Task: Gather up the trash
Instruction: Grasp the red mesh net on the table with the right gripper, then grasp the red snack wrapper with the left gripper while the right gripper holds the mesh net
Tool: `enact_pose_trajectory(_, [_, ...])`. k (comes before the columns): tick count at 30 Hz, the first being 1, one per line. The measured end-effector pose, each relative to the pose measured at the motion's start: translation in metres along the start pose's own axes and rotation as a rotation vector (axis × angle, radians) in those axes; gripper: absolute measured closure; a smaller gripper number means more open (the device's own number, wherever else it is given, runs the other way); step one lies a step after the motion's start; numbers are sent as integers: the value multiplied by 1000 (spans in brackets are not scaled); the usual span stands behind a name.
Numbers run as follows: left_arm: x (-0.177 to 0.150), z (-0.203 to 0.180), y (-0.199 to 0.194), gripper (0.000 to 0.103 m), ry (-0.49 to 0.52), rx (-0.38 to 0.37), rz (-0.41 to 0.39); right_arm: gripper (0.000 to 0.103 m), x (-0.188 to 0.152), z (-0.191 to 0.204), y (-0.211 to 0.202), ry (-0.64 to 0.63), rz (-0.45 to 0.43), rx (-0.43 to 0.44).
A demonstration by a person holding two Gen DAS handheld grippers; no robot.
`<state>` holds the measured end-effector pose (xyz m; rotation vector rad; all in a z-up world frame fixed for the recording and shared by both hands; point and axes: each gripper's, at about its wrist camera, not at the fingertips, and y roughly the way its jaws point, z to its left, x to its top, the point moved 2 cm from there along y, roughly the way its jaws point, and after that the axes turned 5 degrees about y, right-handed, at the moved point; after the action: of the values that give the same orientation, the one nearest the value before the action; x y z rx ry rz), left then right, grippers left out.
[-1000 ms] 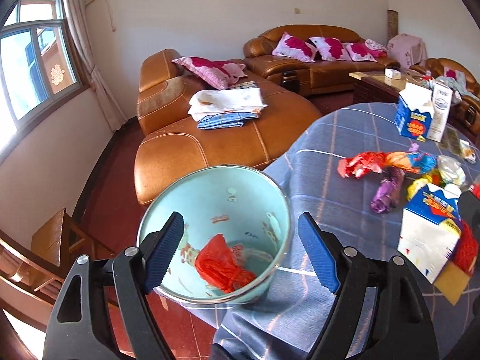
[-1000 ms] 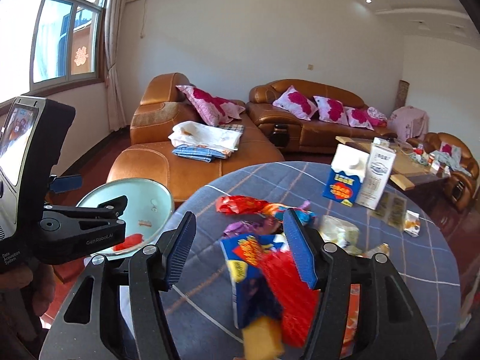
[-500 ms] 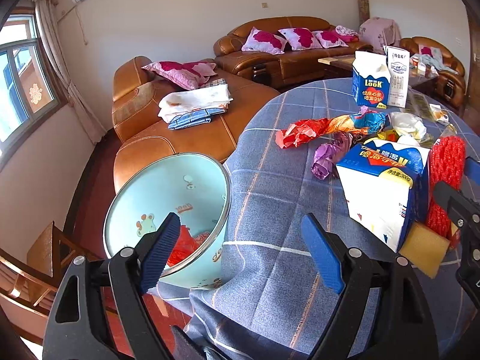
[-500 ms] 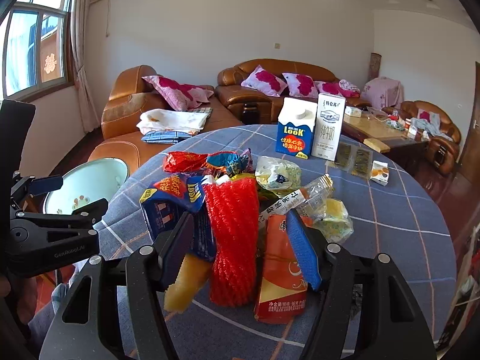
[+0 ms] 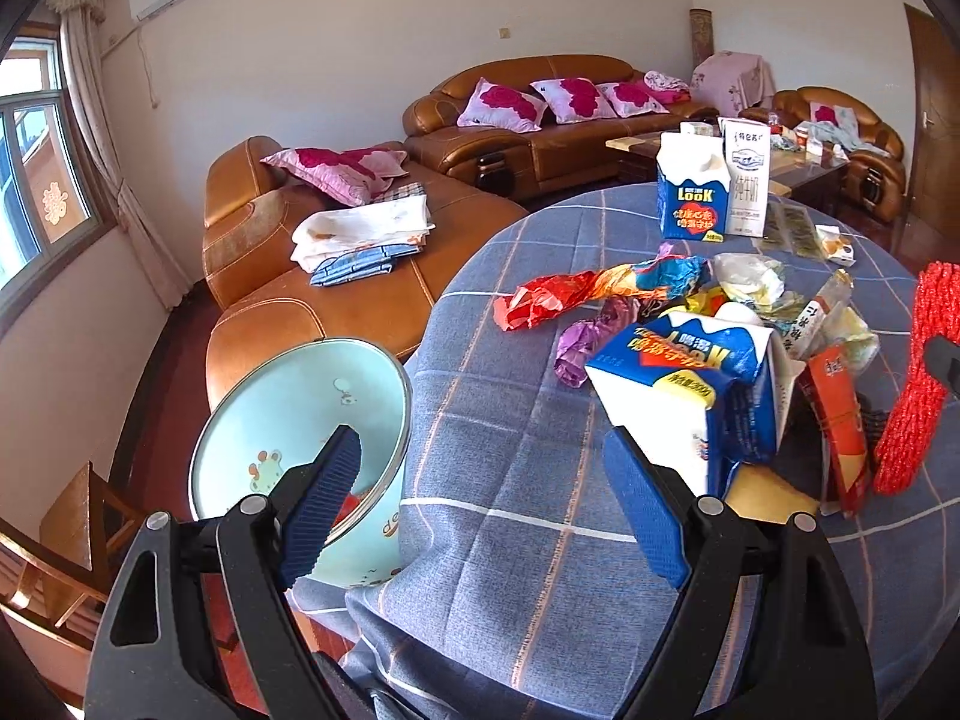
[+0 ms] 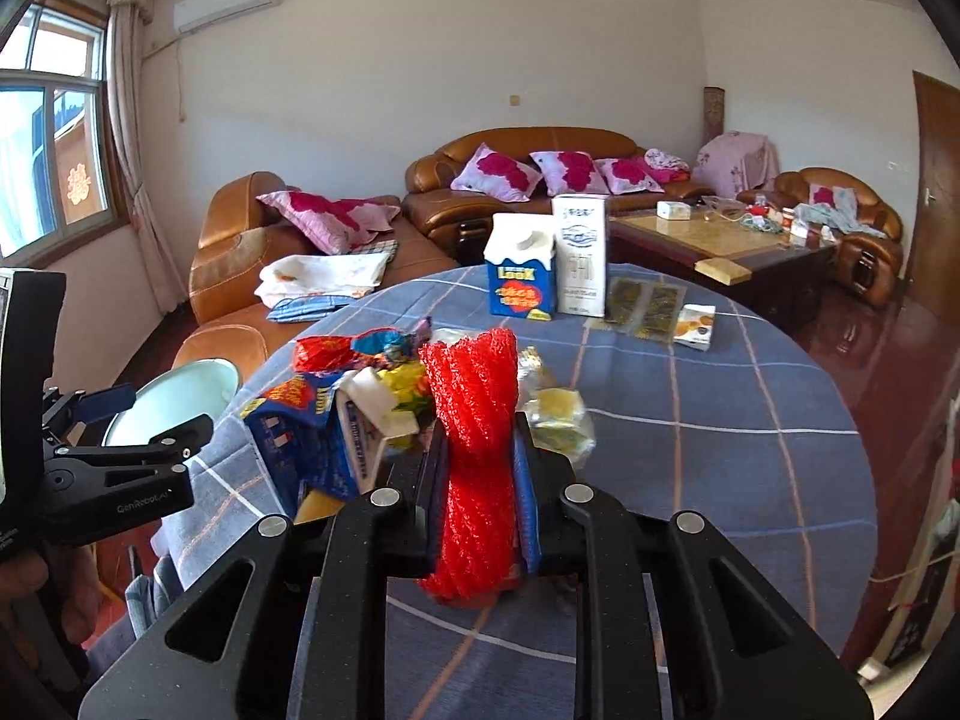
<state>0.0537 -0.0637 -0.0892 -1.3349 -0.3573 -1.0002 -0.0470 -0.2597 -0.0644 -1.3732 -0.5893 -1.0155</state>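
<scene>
A heap of trash lies on the round blue checked table (image 5: 510,540): a crushed blue milk carton (image 5: 678,384), a red-orange wrapper (image 5: 570,291), a purple wrapper (image 5: 585,336) and a red foam net (image 6: 474,396). My right gripper (image 6: 477,438) is closing its jaws on the red foam net, and both pads squeeze it upright. My left gripper (image 5: 480,450) stands open and empty over the table's near edge. A light blue bin (image 5: 300,396) tilts beside the table to its left, with red trash in the bottom.
Two upright cartons (image 5: 693,198) and small packets stand at the far side of the table. A brown leather sofa (image 5: 336,300) with folded cloths is behind the bin. A wooden chair (image 5: 72,516) stands at the left. A coffee table (image 6: 708,240) is farther back.
My right gripper has swung onto the trash heap and shut its jaws on the red net. My left gripper has moved from above the bin towards the table edge, still open.
</scene>
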Motion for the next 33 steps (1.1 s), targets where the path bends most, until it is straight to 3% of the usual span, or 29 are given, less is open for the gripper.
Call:
enact_pose_trajectory(5, [2,-21,-10,21,41,-18,-30,83,-10,-24,-7,15,20,-87])
enact_pose_trajectory(9, [6,-23,-10,21,50,-14,-37,83,-14,-36,-6,35,21,-106])
enact_pose_trajectory(15, [24,18,13,20,-26,67,-14,82,2,-36,3,43,-10,-91])
enact_pose_trajectory(22, [65,37,49,20,-22,112,-30,82,43,-22,35,16,-41,-82])
enact_pose_trajectory(27, [87,21,85,20,35,61,-24,82,61,-16,63,16,-31,-86])
enact_pose_trajectory(33, [82,-9,138,20,94,-66,101,82,56,-10,80,5,0,-91])
